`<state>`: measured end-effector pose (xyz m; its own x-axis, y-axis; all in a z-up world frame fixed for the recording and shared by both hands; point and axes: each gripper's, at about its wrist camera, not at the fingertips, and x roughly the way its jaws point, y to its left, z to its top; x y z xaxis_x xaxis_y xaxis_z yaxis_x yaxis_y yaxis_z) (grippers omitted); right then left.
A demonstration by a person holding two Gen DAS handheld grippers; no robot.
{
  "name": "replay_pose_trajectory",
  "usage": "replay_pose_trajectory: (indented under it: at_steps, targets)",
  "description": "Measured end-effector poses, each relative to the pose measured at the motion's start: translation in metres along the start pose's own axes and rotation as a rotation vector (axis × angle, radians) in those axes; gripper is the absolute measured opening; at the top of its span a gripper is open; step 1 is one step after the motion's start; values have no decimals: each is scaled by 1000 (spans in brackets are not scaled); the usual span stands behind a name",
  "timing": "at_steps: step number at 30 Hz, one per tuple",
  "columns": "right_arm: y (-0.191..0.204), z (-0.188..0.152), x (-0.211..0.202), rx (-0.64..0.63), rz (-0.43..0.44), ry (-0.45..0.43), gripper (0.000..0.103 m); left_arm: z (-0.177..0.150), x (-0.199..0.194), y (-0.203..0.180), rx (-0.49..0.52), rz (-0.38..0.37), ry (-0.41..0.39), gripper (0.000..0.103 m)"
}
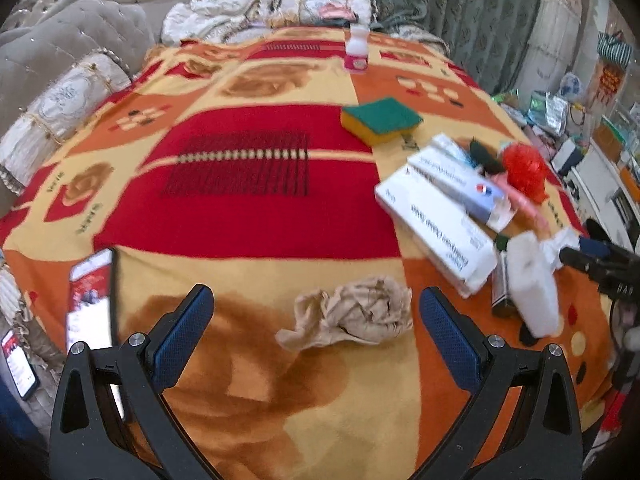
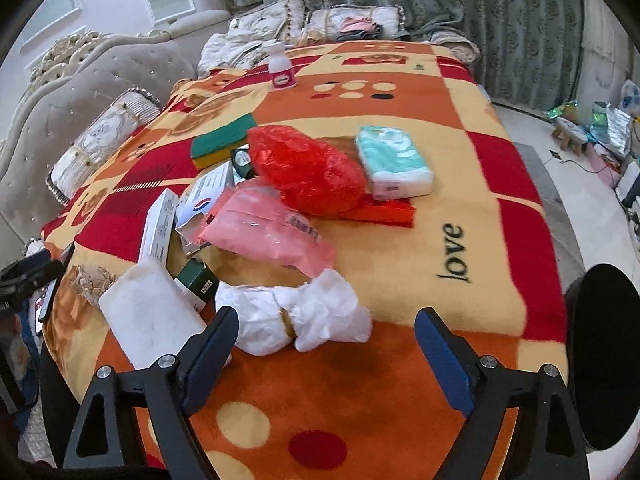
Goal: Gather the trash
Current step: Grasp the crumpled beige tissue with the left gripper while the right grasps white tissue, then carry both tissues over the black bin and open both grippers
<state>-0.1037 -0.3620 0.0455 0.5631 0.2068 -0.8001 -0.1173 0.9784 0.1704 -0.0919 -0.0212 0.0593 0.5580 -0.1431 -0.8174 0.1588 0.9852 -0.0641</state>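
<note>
A crumpled beige paper (image 1: 352,312) lies on the patterned blanket (image 1: 248,216) just ahead of my open, empty left gripper (image 1: 316,312), between its fingers' line. A crumpled white paper wad (image 2: 296,316) lies just ahead of my open, empty right gripper (image 2: 326,334); it also shows in the left wrist view (image 1: 560,244). Behind it sit a pink plastic bag (image 2: 264,228), a red plastic bag (image 2: 308,168), white medicine boxes (image 1: 440,216) and a white foam block (image 2: 148,312). The right gripper's fingers (image 1: 592,256) show at the left view's right edge.
A green-and-yellow sponge (image 1: 380,120), a small white bottle (image 1: 356,54) and a tissue pack (image 2: 394,160) sit on the blanket. A phone (image 1: 90,296) lies at the left. A small green box (image 2: 196,282), cushions (image 1: 64,108) and curtains (image 2: 440,8) surround the area.
</note>
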Motion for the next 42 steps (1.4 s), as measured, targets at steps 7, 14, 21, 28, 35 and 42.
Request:
replay_pose_trajectory:
  at_steps: [7, 14, 21, 28, 35, 42]
  targets:
    - [3, 4, 18, -3, 33, 31, 89, 3, 31, -13, 9, -47, 59, 85]
    - [14, 5, 33, -5, 173, 71, 39, 7, 43, -21, 5, -85, 99, 36]
    - [13, 6, 9, -39, 167, 20, 29, 26, 8, -36, 23, -143, 32, 33]
    - [-27, 5, -31, 11, 102, -46, 29, 53, -18, -94, 93, -268, -10, 33]
    - [-83, -3, -69, 88, 1, -95, 29, 68, -23, -177, 174, -391, -5, 33]
    - [-150, -21, -98, 180, -131, -96, 29, 71, -12, -277, 259, -491, 53, 34]
